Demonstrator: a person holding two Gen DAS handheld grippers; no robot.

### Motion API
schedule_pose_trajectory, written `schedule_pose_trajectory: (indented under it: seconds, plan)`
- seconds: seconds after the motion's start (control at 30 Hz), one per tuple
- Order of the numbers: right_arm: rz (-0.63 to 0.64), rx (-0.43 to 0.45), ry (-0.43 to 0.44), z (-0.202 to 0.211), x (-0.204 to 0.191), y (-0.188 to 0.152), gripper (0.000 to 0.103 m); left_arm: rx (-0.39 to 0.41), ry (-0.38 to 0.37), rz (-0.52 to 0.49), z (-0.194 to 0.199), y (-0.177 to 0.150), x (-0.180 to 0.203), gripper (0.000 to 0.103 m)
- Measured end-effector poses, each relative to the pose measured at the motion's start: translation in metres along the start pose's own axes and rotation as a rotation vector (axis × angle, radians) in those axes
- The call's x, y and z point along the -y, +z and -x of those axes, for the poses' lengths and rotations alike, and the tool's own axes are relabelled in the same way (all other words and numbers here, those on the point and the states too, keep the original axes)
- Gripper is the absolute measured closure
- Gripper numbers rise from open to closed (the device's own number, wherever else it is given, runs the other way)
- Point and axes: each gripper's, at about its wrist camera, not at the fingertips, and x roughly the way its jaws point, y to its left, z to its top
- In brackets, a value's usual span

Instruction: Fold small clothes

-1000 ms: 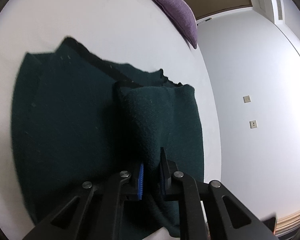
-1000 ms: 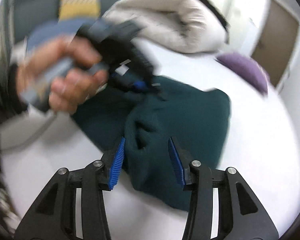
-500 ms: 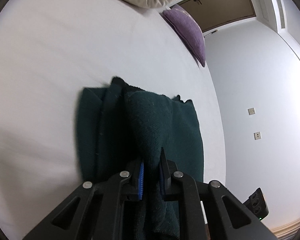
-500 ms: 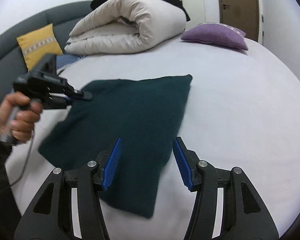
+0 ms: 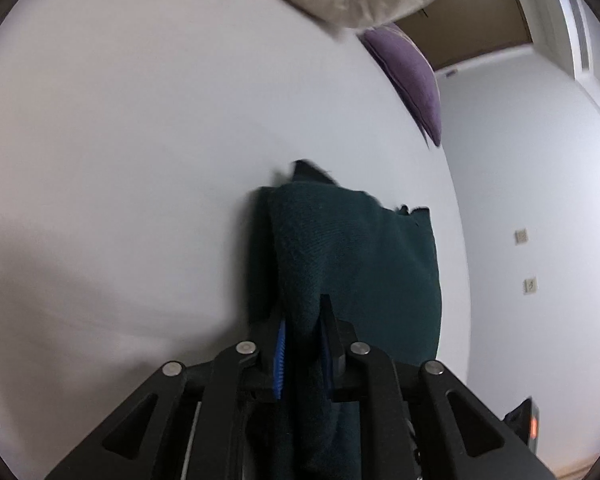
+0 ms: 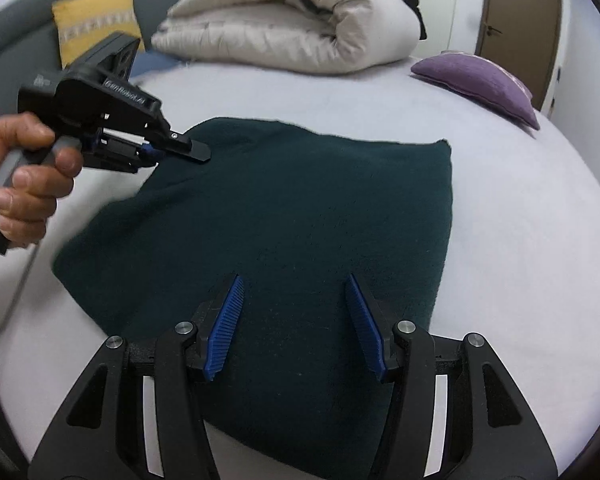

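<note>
Left gripper [image 5: 302,340]: jaws narrow, pinching a bunched edge of the dark green garment [image 6: 300,216] at lower centre of the left wrist view. Right gripper [image 6: 296,320]: jaws wide, nothing between them, hovering over the near part of the garment, which lies mostly flat on the bed [image 6: 520,220], mid-frame.

Risks: the pinch looks thin, so the knit could slip out if pulled fast. Dragging one corner alone would skew the fold, since the right jaws pin nothing. Loose layers may bunch.

Hard to tell: how many layers the left jaws hold; the garment's type and near hem, cut off at the bottom of the right wrist view. The rolled duvet [image 6: 292,20] and purple cushion [image 6: 476,76] sit well apart.
</note>
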Motion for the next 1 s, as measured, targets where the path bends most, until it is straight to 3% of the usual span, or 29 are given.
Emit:
schedule_pose_trajectory:
  seconds: [0.07, 0.13, 0.2, 0.3, 0.43, 0.53, 0.6, 0.63, 0.7, 0.8, 0.93, 1.0]
  plan:
    - [0.025, 0.0, -0.014, -0.003, -0.001, -0.005, 0.051, 0.03, 0.008, 0.008, 0.009, -0.003, -0.003, 0.082]
    - [-0.001, 0.005, 0.019, 0.0, 0.005, -0.005, 0.051, 0.085, 0.09, -0.042, 0.024, -0.008, 0.009, 0.082]
    - [-0.068, 0.027, 0.08, 0.009, 0.018, -0.005, 0.051, 0.175, 0.172, -0.134, 0.045, -0.017, 0.033, 0.082]
    - [-0.217, 0.082, 0.197, 0.027, 0.048, -0.003, 0.051, 0.241, 0.211, -0.277, 0.057, -0.039, 0.075, 0.082]
    - [-0.375, 0.085, 0.354, 0.031, 0.076, -0.004, 0.051, 0.243, 0.231, -0.437, 0.047, -0.083, 0.105, 0.082]
    - [-0.489, 0.053, 0.52, 0.021, 0.097, -0.012, 0.051, 0.201, 0.329, -0.478, 0.021, -0.098, 0.095, 0.082]
    - [-0.55, -0.007, 0.562, 0.01, 0.107, -0.014, 0.051, 0.179, 0.333, -0.446, 0.012, -0.097, 0.076, 0.084]
    - [-0.59, -0.036, 0.563, 0.002, 0.115, -0.022, 0.052, 0.174, 0.322, -0.433, 0.008, -0.094, 0.069, 0.093]
    - [-0.673, -0.076, 0.65, -0.011, 0.128, -0.043, 0.058, 0.162, 0.246, -0.386, 0.011, -0.088, 0.054, 0.093]
    - [-0.752, -0.105, 0.701, -0.014, 0.14, -0.067, 0.067, 0.154, 0.218, -0.4, 0.014, -0.088, 0.047, 0.093]
    - [-0.777, -0.079, 0.801, 0.004, 0.139, -0.082, 0.064, 0.163, 0.193, -0.414, 0.017, -0.092, 0.043, 0.093]
    - [-0.72, -0.125, 0.8, 0.002, 0.128, -0.088, 0.064, 0.169, 0.19, -0.433, 0.02, -0.098, 0.042, 0.093]
